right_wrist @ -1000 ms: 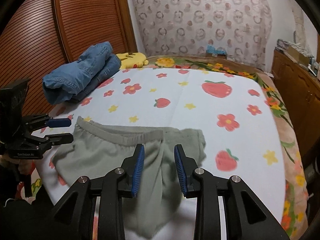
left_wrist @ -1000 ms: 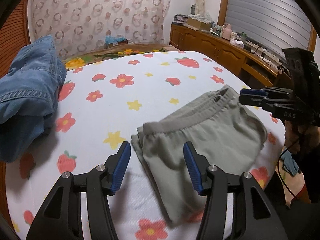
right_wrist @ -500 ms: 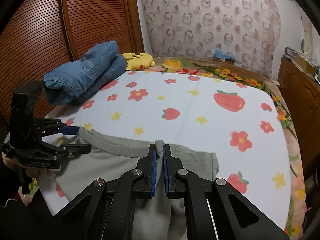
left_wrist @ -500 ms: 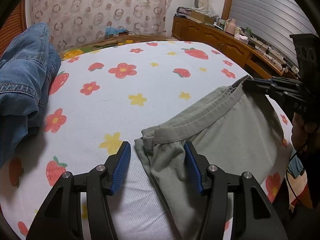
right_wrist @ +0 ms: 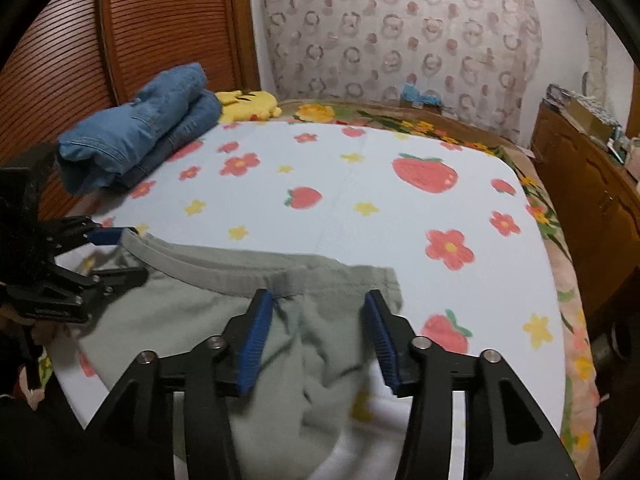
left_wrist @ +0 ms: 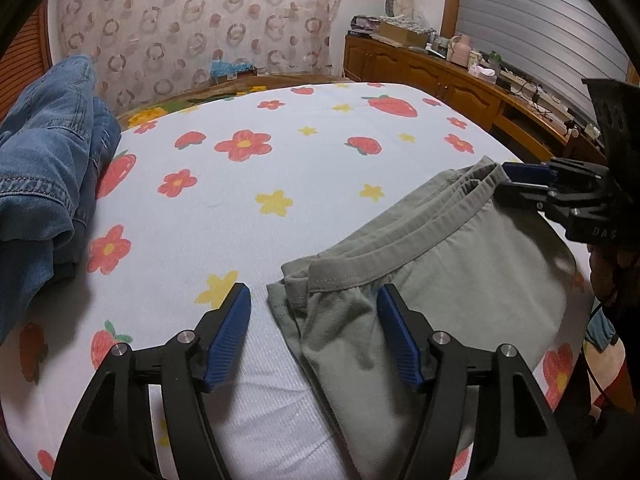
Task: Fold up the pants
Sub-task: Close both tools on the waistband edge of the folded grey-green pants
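Pants (left_wrist: 460, 280): grey, folded, flat on the bed (left_wrist: 280, 176) at its near edge, waistband away from the claws. Left claw (left_wrist: 314, 336): released, jaws just widened, straddling one waistband corner. Right claw (right_wrist: 320, 344): released, jaws just opened over the other corner.

You've got one pair of grey-green pants (left_wrist: 460, 276) lying folded on one flower-and-strawberry bedsheet (left_wrist: 280, 168), and one pile of blue denim clothing (right_wrist: 140, 128) off to the side, though how many pieces are in it you can't tell from here. There's one yellow plush toy (right_wrist: 248, 104) tucked behind that denim, one patterned curtain (right_wrist: 400, 28) across the back wall, and one long wooden cabinet (left_wrist: 440, 76) with a clutter of small items too tiny to count. Two grippers are in play: your left gripper (left_wrist: 316, 328) and your right gripper (right_wrist: 316, 332), each with two blue pads.
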The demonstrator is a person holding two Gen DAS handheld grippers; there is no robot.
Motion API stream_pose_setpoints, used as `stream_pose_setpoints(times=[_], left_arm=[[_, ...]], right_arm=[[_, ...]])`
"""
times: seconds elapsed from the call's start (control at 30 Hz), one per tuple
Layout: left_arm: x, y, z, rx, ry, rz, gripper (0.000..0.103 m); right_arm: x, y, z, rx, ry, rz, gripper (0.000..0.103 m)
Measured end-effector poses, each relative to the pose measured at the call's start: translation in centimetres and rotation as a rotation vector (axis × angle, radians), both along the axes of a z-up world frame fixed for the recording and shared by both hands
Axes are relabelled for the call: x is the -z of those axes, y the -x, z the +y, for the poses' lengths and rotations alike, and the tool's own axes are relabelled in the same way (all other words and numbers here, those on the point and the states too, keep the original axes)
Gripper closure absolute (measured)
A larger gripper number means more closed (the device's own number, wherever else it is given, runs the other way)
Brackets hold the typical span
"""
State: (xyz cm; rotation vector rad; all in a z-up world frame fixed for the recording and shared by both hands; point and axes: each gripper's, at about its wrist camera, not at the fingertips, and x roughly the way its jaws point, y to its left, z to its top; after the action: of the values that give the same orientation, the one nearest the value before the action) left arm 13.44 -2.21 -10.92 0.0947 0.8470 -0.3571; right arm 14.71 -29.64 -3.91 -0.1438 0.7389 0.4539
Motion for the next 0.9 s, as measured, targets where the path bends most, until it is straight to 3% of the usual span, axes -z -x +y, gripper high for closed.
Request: stream_pose_setpoints(times=[0.23, 0.53, 0.63, 0.9], left_arm=[[0.0, -0.1, -0.1, 0.004, -0.002, 0.000, 0.034], [0.0, -0.1, -0.1, 0.004, -0.003, 0.000, 0.034], [0.1, -0.1, -0.3, 0.006, -0.020, 0.006, 0.023], [0.2, -0.1, -0.3, 0.002, -0.018, 0.008, 0.022]], right_arm=[[1.1, -0.7, -0.8, 0.009, -0.026, 0.061, 0.042], [0.7, -0.7, -1.2, 0.033, -0.027, 0.052, 0.034], [0.5, -0.3, -1.7, 0.043, -0.037, 0.049, 0.029], [1.1, -1.3, -1.5, 0.002, -0.047, 0.106, 0.028]])
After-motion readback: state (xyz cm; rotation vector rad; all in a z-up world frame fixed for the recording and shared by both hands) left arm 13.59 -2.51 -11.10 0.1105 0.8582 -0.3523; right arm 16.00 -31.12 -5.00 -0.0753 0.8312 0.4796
